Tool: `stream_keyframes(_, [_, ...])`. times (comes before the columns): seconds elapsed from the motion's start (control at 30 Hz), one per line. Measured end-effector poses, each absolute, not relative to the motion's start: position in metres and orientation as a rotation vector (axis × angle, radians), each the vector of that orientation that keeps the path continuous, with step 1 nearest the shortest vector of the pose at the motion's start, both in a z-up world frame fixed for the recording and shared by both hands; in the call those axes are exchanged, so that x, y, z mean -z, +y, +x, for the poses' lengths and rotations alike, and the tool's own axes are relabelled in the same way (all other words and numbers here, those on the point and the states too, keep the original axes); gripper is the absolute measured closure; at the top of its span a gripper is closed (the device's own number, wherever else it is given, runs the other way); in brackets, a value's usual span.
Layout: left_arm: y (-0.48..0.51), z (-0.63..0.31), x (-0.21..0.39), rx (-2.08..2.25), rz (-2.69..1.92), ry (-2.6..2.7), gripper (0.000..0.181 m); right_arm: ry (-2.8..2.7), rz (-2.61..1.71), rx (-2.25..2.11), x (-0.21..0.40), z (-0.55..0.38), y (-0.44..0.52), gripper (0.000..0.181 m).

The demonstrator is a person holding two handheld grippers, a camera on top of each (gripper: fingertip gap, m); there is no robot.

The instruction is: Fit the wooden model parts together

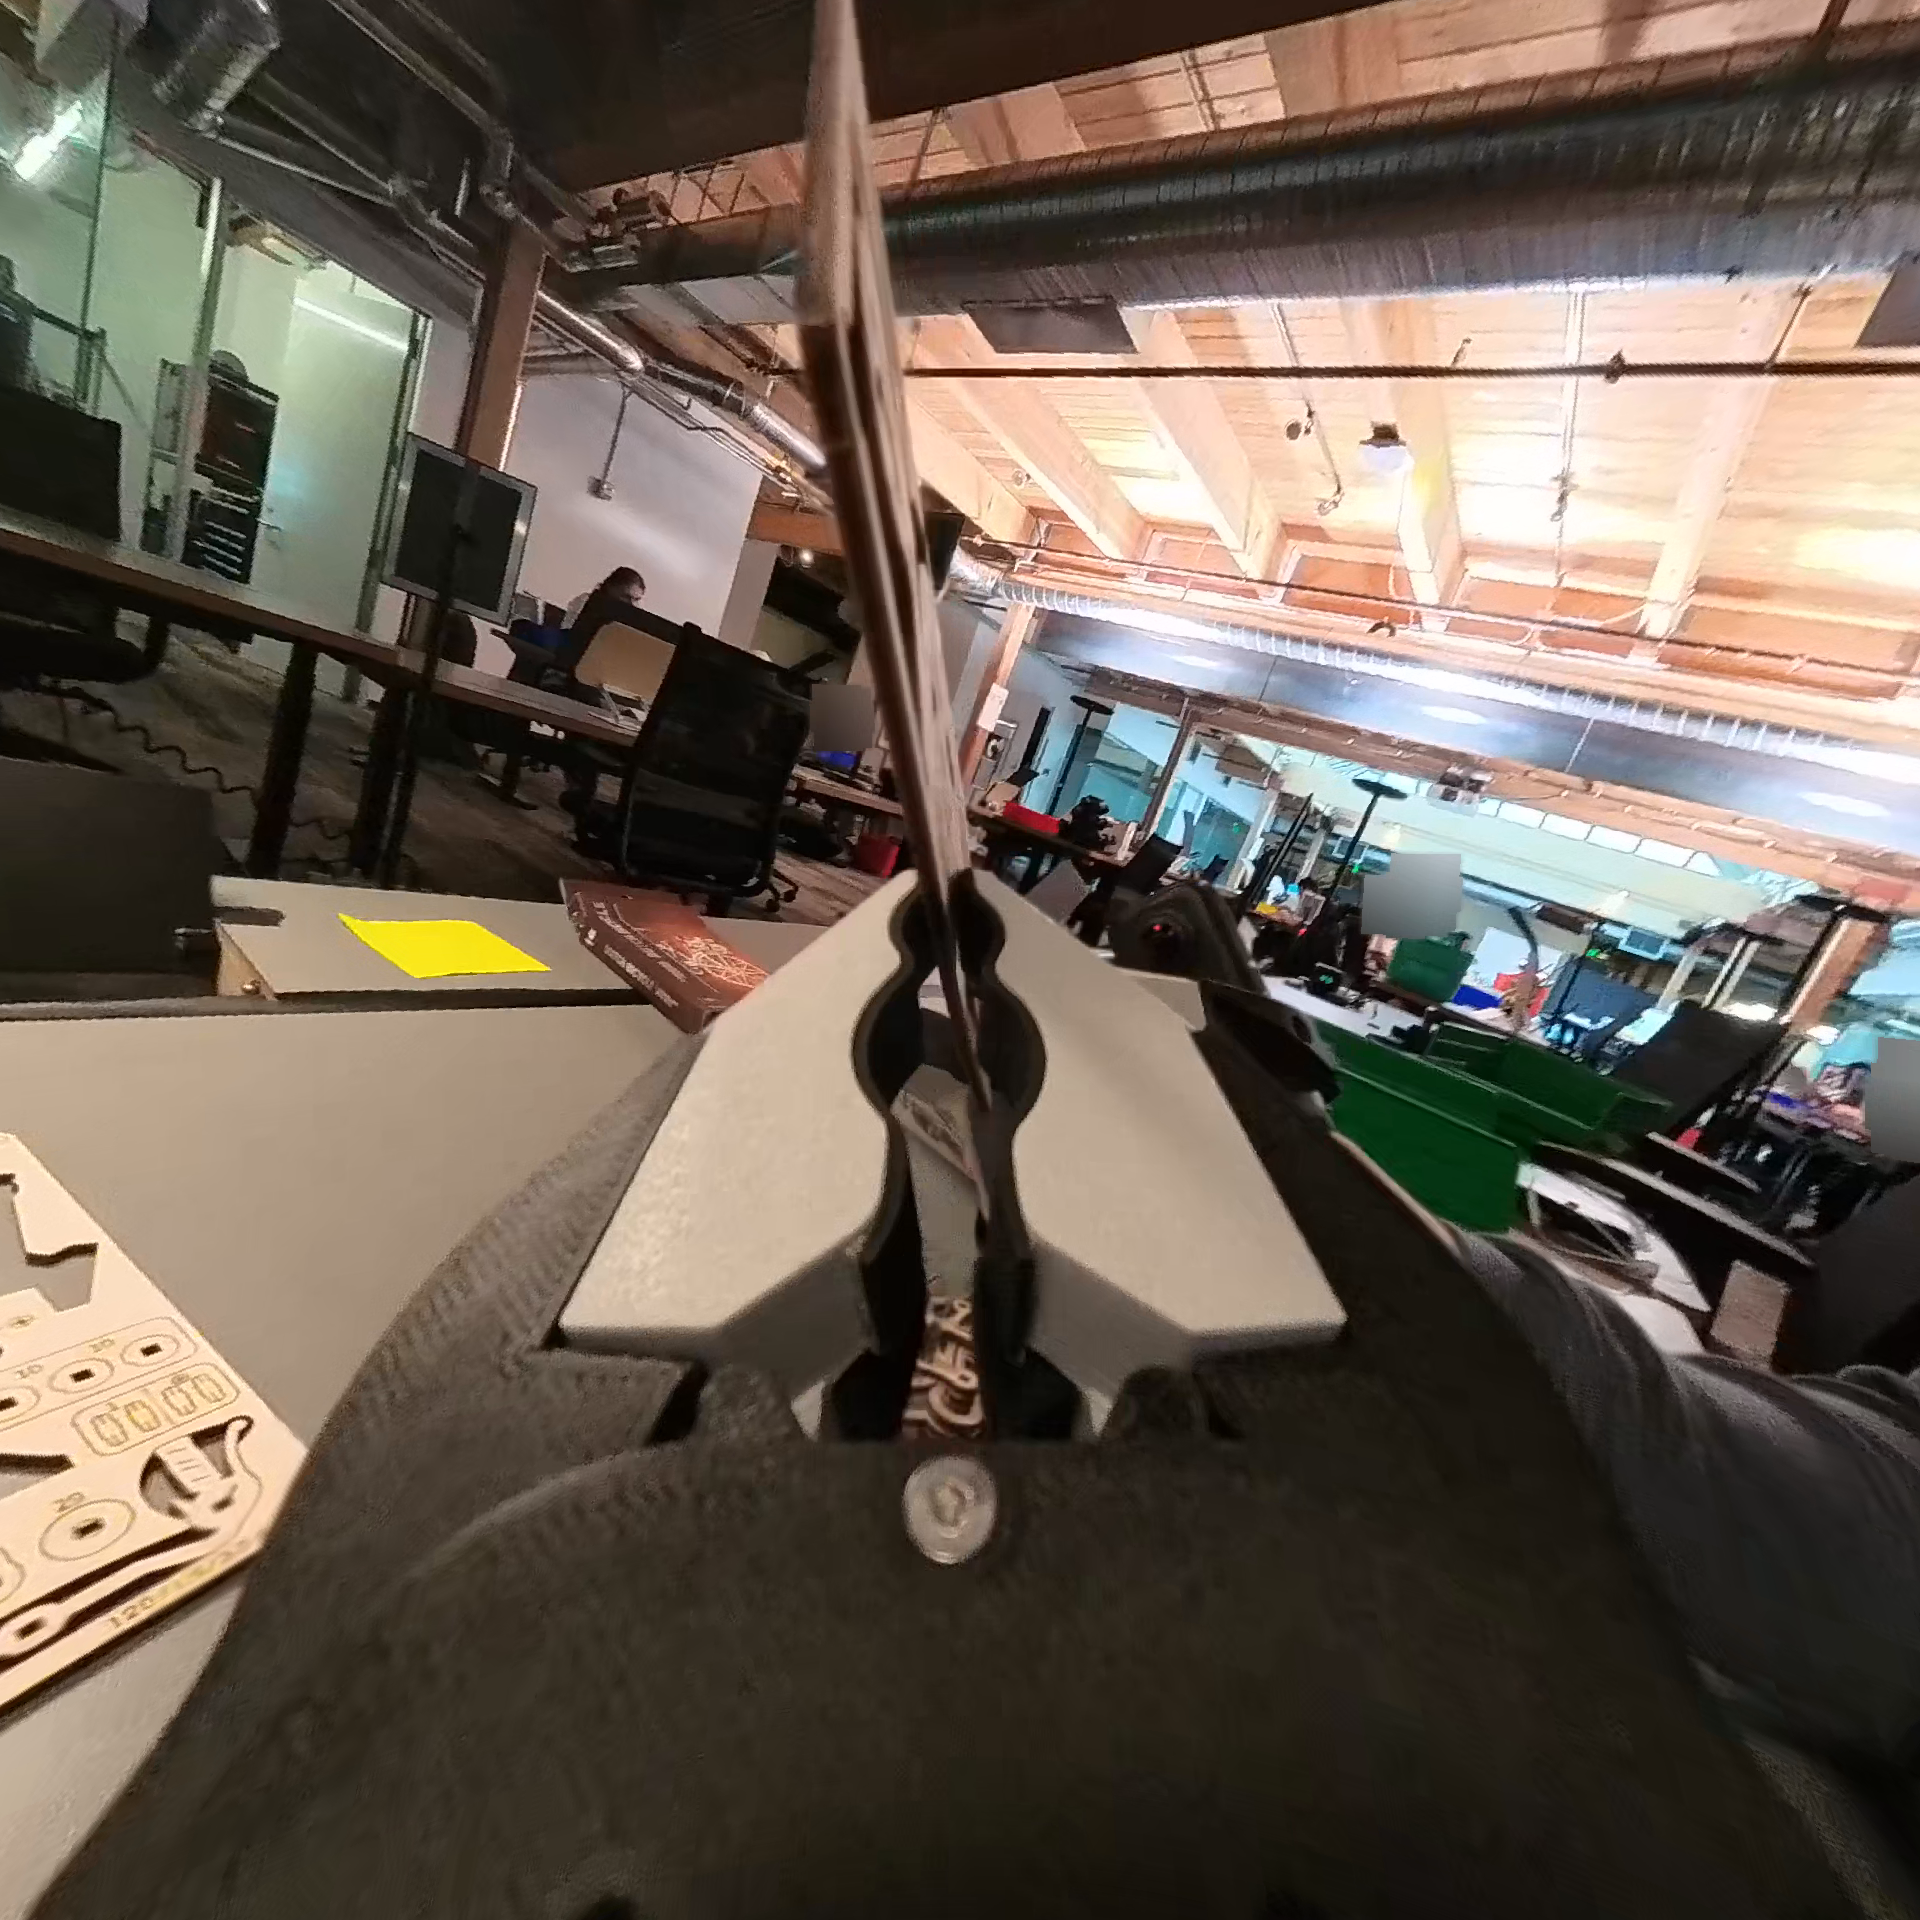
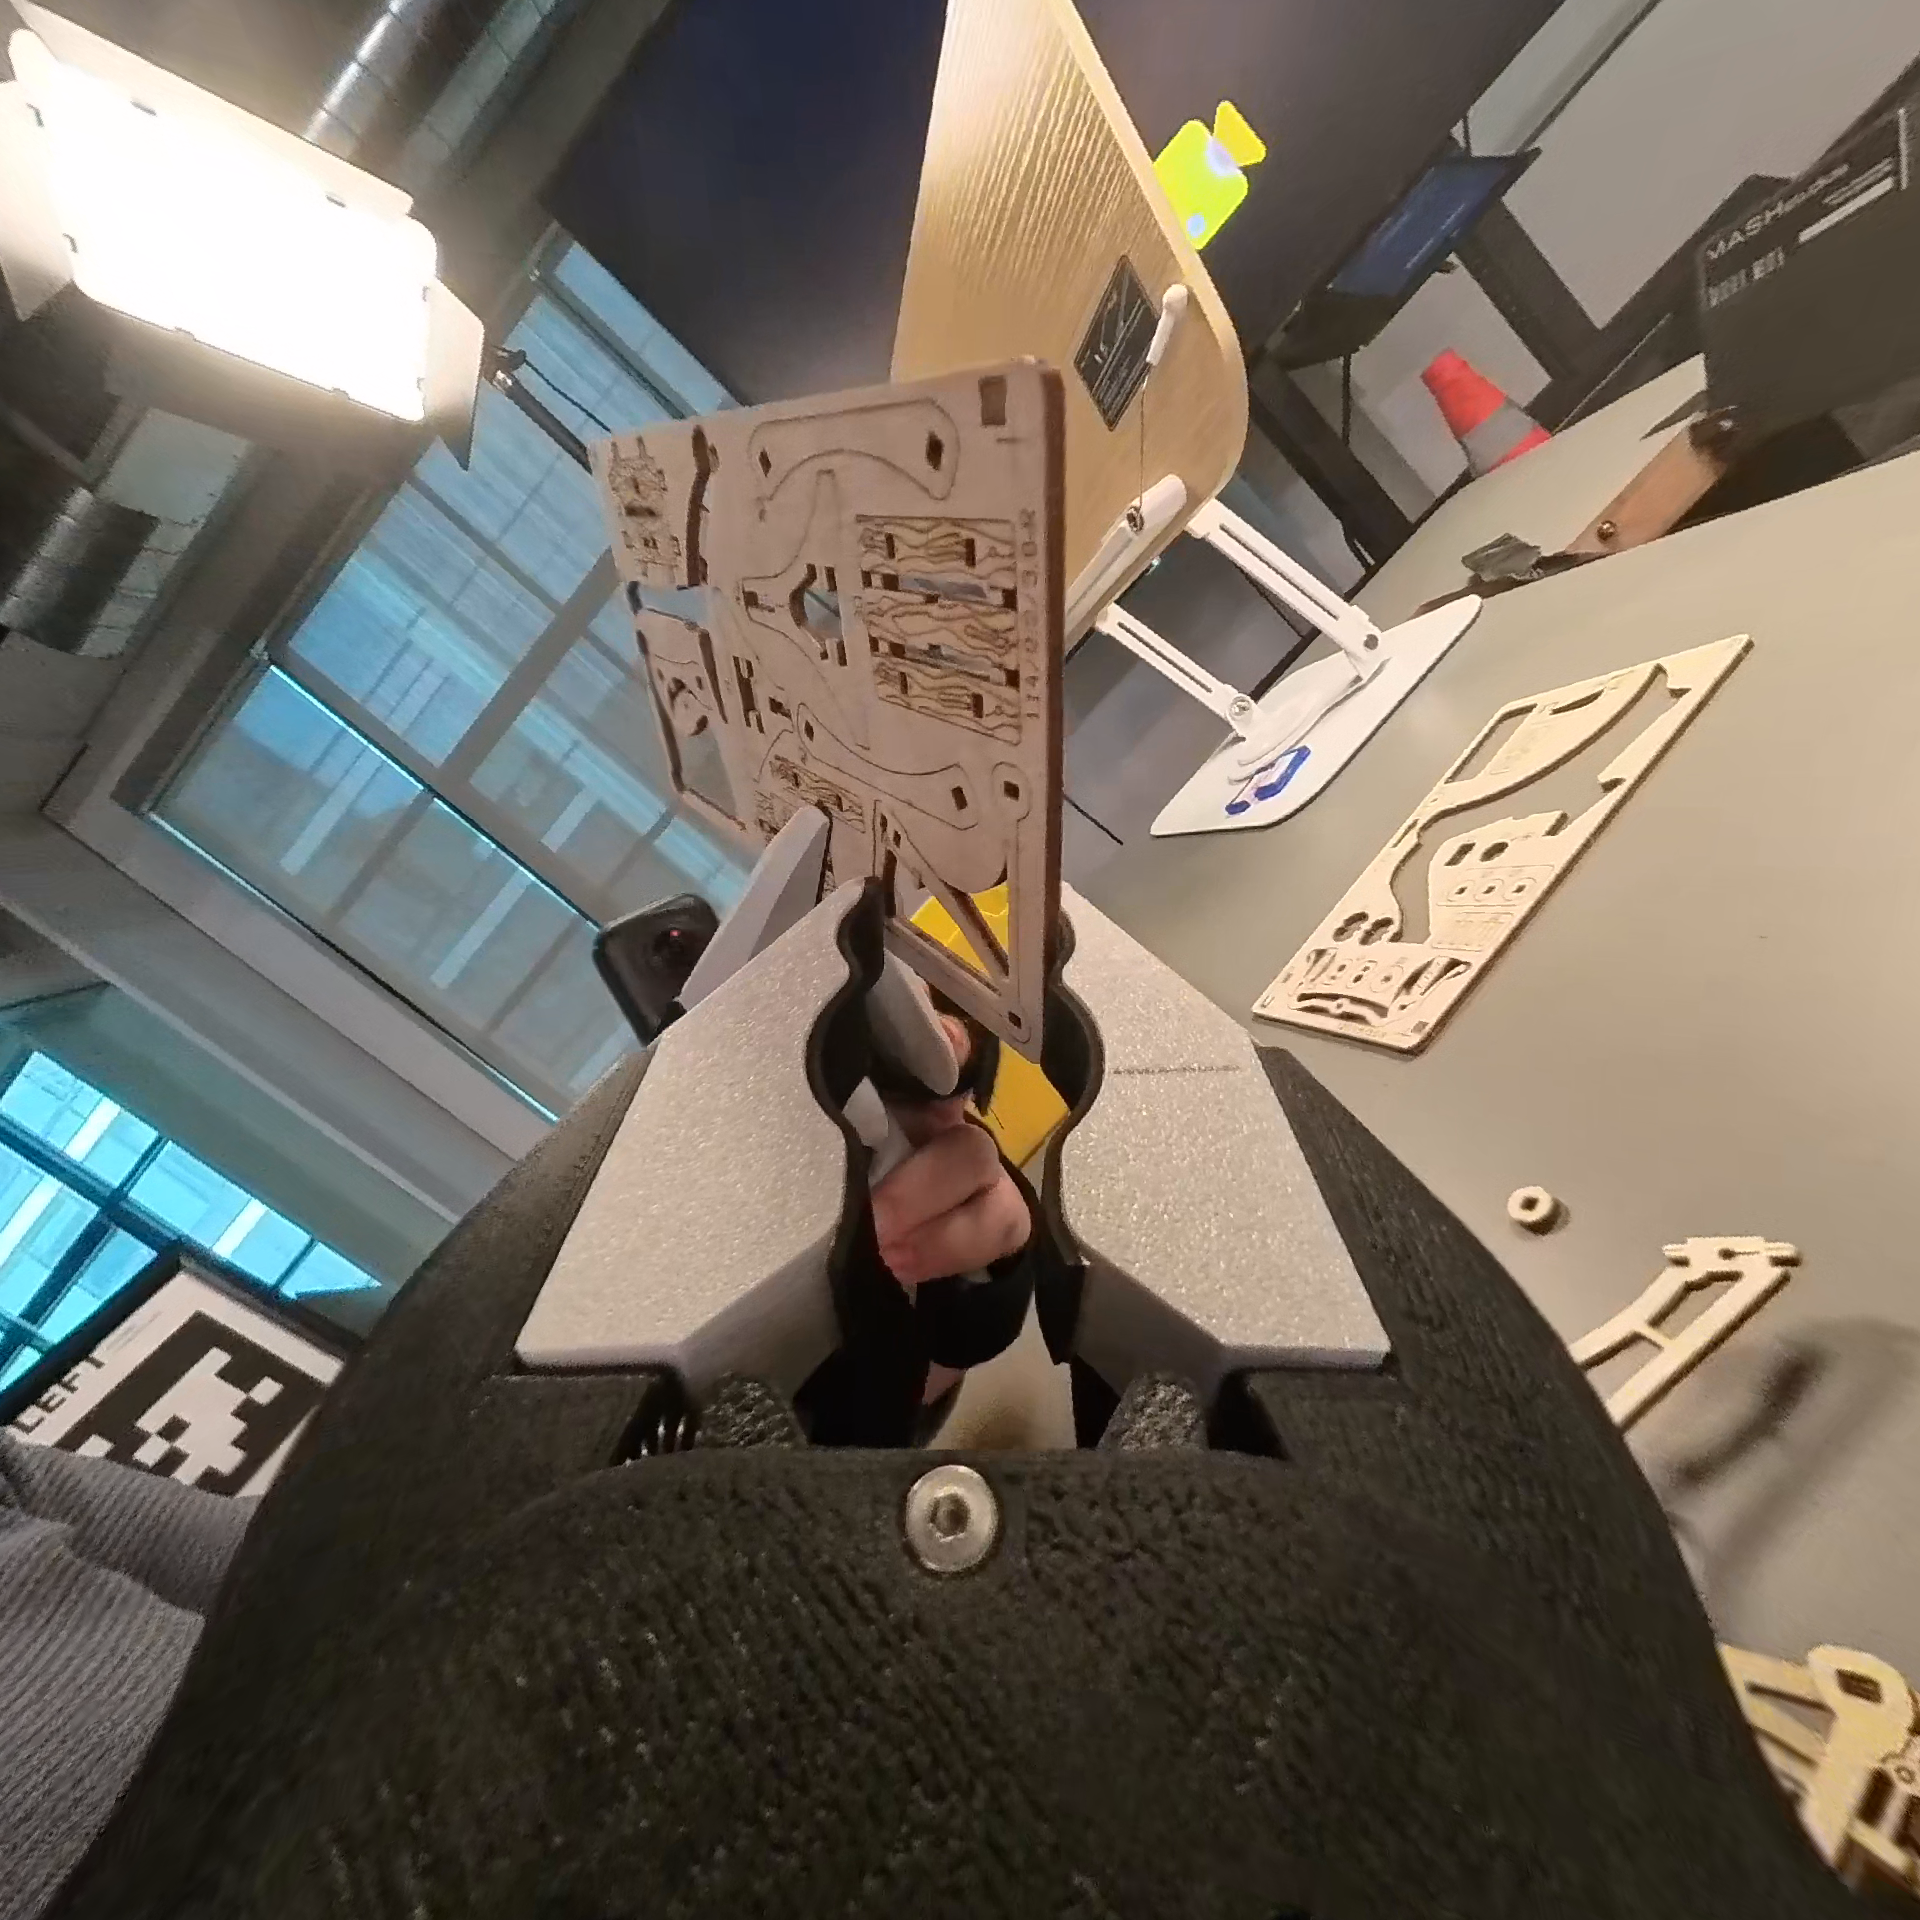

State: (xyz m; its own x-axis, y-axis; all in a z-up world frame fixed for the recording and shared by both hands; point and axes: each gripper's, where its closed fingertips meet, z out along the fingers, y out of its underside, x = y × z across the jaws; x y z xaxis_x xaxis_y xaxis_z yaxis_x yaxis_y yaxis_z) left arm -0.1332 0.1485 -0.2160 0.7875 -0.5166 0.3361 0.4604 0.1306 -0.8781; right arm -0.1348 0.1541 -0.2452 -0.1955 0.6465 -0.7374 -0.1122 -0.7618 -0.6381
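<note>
My left tool (image 1: 951, 914) is clamped on a thin wooden sheet (image 1: 883, 582). In its own view I see the sheet edge-on, going up from between the fingers. In the right wrist view I see its flat face, with many cut shapes in it. Most shapes are in place. A few holes show where parts are gone.

My right tool (image 2: 956, 935) is up close to the bottom corner of that sheet. Its fingers sit on either side of a thin strut there. There is a gap between them. I cannot tell if they squeeze the strut or only sit around it.

Right of my right tool, on the grey desk (image 2: 1714, 935), lies another sheet (image 2: 1507, 842). It is mostly a frame with big holes, so many parts are out of it. Nearer to that tool lie a small ring (image 2: 1536, 1208) and a ladder-like part (image 2: 1673, 1320). Some joined wood pieces (image 2: 1829, 1756) show at the bottom right corner. They are too cut off for me to say what they make.

Left of my left tool lies a third sheet (image 1: 114, 1455) on the desk. It has some gaps and many parts left.

I think the job is early. Some parts are popped out, little is fitted, and lots of pieces wait in the sheets.
</note>
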Motion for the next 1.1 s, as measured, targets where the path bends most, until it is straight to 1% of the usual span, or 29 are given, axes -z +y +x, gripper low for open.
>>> stream_keyframes(0.2, [0.144, -0.133, 0.212, 0.747, -1.222, 0.053, 0.179, -0.649, -1.54, -2.011, 0.24, -0.135, 0.15, 0.156])
stream_keyframes(0.23, [0.14, -0.133, 0.207, 0.812, -1.183, 0.044, 0.18, -0.673, -1.502, -2.031, 0.236, -0.134, 0.147, 0.158])
stream_keyframes(0.27, [0.136, -0.133, 0.202, 0.911, -1.132, 0.027, 0.18, -0.71, -1.475, -2.052, 0.234, -0.134, 0.143, 0.171])
stream_keyframes(0.33, [0.136, -0.137, 0.203, 1.035, -1.087, -0.012, 0.18, -0.757, -1.448, -2.044, 0.233, -0.134, 0.141, 0.175])
stream_keyframes(0.4, [0.138, -0.135, 0.205, 0.998, -1.108, 0.001, 0.179, -0.748, -1.453, -2.034, 0.234, -0.133, 0.143, 0.174])
stream_keyframes(0.47, [0.137, -0.132, 0.202, 0.944, -1.124, 0.031, 0.179, -0.731, -1.441, -2.112, 0.232, -0.132, 0.141, 0.17])
stream_keyframes(0.57, [0.137, -0.139, 0.199, 0.969, -1.08, -0.023, 0.18, -0.722, -1.397, -2.195, 0.227, -0.128, 0.139, 0.163])
stream_keyframes(0.63, [0.137, -0.149, 0.199, 0.972, -1.057, -0.067, 0.18, -0.712, -1.38, -2.167, 0.227, -0.124, 0.143, 0.162])
stream_keyframes(0.77, [0.137, -0.144, 0.2, 0.983, -1.061, -0.054, 0.18, -0.709, -1.401, -2.111, 0.229, -0.125, 0.147, 0.174])
stream_keyframes(1.1, [0.138, -0.147, 0.202, 1.045, -1.036, -0.095, 0.18, -0.661, -1.375, -2.167, 0.225, -0.123, 0.148, 0.177])
